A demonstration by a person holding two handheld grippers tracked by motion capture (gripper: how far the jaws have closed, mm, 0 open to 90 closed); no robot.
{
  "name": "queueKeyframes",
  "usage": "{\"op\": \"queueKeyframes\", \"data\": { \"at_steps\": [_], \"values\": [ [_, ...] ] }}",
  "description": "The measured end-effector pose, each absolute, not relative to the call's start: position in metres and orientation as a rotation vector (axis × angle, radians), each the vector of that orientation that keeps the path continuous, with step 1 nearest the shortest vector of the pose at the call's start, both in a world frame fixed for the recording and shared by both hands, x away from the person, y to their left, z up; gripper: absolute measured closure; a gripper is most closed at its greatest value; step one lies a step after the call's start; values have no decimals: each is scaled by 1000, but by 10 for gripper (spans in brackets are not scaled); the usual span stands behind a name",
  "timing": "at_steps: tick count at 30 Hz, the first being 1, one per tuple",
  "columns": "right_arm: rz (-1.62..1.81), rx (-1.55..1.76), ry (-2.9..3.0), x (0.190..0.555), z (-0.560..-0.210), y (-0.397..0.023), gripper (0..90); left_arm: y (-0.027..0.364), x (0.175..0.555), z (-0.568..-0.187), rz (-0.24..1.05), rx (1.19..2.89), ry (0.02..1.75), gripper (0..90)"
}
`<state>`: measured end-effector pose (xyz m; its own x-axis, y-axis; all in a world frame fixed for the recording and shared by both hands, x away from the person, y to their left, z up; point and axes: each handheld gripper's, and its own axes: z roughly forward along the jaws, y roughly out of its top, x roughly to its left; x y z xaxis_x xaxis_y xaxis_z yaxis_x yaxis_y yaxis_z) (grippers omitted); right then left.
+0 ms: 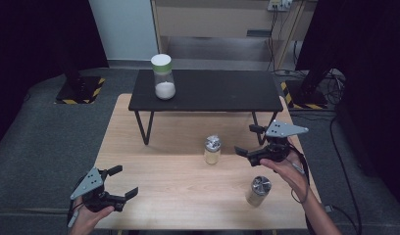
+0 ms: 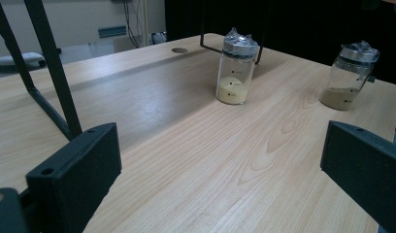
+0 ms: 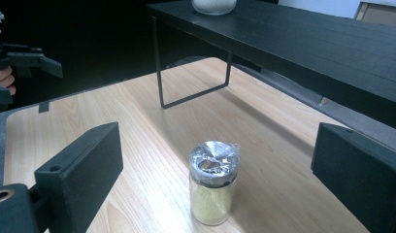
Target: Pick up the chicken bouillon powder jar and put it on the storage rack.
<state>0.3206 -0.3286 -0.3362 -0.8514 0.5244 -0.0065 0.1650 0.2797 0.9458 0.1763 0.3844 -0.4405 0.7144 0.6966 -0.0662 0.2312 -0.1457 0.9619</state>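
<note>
Two small glass jars with crinkled foil-wrapped tops hold yellowish powder. One small jar (image 1: 212, 150) (image 2: 236, 68) (image 3: 213, 187) stands mid-table; the other (image 1: 258, 190) (image 2: 350, 75) stands near the front right. My right gripper (image 1: 244, 139) is open, its jaws pointing left at the mid-table jar, which stands a short way ahead of its pads (image 3: 84, 170) untouched. My left gripper (image 1: 125, 181) (image 2: 220, 165) rests open at the front left corner, nothing between its jaws. A tall jar (image 1: 163, 77) with a white lid and white powder stands on the black shelf (image 1: 222, 93).
The black shelf on thin metal legs (image 1: 145, 128) (image 2: 50, 68) (image 3: 186, 73) spans the back of the wooden table (image 1: 168, 181). Grey floor mat surrounds the table; cables (image 1: 335, 147) lie at the right. In the right gripper view the left gripper (image 3: 21, 58) appears far off.
</note>
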Motion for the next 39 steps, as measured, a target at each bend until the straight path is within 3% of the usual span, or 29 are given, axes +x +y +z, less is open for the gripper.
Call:
{"op": "queueKeyframes", "data": {
  "at_steps": [39],
  "values": [
    [1470,604,2416,378,-355,-277,60,385,177,-441,475,1707,745,2]
  ]
}}
